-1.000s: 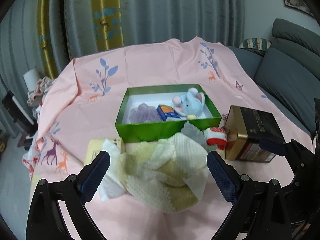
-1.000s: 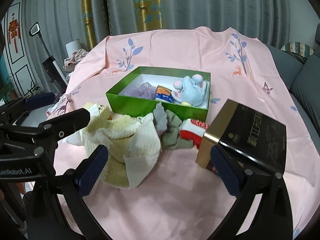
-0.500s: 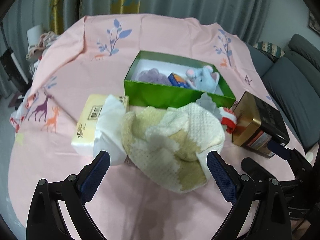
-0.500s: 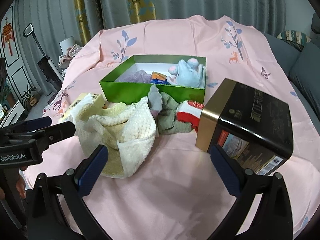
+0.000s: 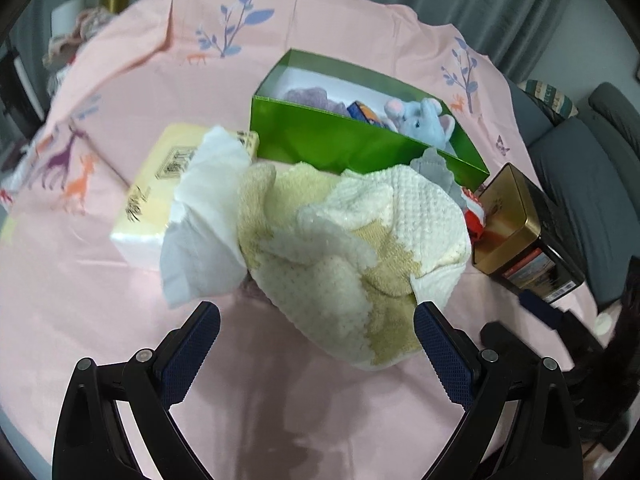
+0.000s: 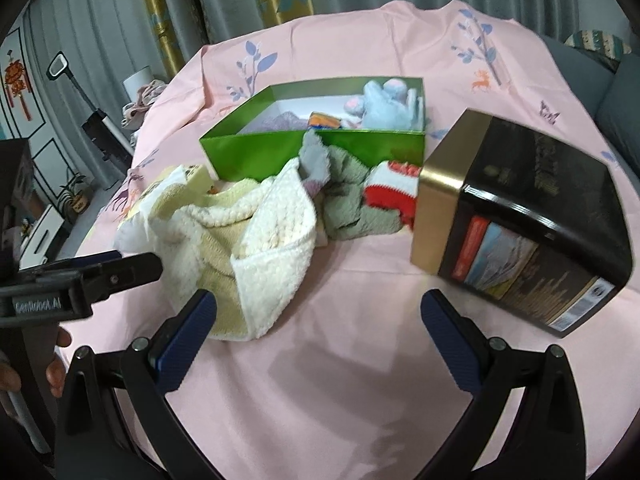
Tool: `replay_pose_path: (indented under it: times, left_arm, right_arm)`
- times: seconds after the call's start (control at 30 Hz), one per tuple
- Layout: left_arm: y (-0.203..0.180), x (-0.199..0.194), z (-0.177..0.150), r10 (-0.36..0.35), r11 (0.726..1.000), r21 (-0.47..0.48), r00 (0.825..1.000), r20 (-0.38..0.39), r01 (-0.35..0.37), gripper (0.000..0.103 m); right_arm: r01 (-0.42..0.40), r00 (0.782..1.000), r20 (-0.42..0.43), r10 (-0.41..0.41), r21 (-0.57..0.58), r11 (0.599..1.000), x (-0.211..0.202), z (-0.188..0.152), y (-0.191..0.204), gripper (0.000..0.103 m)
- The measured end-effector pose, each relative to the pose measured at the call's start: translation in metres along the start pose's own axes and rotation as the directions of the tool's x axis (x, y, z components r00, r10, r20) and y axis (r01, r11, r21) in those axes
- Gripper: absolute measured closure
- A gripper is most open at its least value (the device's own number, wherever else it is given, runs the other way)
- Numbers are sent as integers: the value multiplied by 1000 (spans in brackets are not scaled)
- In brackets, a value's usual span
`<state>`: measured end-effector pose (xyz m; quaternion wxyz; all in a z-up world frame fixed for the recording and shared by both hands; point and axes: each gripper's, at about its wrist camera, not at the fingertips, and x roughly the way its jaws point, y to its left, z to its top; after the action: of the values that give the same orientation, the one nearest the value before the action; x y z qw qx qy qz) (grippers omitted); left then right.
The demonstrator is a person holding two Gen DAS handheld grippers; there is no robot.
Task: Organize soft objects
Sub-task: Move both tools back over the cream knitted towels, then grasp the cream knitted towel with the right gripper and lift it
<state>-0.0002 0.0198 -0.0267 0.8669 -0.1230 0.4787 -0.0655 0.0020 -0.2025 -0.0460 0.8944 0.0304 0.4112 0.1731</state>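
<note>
— Claws?
— Left claw (image 5: 316,334) spread wide, empty, just short of the cream towel (image 5: 352,240). Right claw (image 6: 318,320) also wide apart, gripping nothing.
— Towel where?
— Heaped on the pink surface (image 5: 100,320), touching the green box (image 5: 340,144); plush mouse (image 5: 424,120) inside.

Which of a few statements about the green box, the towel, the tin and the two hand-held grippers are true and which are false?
1. The blue plush mouse lies inside the green box. True.
2. The left hand-held gripper is shut on the yellow towel. False: it is open, holding nothing.
3. The black and gold tin stands inside the box. False: it sits on the pink cloth beside it.
4. The right hand-held gripper is open. True.
</note>
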Motion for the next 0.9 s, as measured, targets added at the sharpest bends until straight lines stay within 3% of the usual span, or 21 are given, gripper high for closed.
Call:
replay_pose_path:
  times: [0.2,0.63,0.7,0.83,0.9]
  left_arm:
    - [12,14,1,-118,991,-67,993,-32,115,5]
    - [26,37,13,-199,973,-122,979,-29,194,8]
    - [31,40,16,-217,966,-152,976,-27,210,26]
    - [37,42,17,-236,957,-181,971,-30,227,48]
    - [38,41,16,-250,952,-188,968,-25,241,58]
  right_arm:
    - [-104,994,-36,104,6,995,14,-10,6,1]
    - [-170,983,-65,170,6,985,42,-7,14,2]
    - [-181,981,-66,182,7,983,45,-5,15,3]
    - [-189,980,-68,189,7,982,53,-1,17,9]
    - [-194,979,-63,195,21,981,55,-1,16,30]
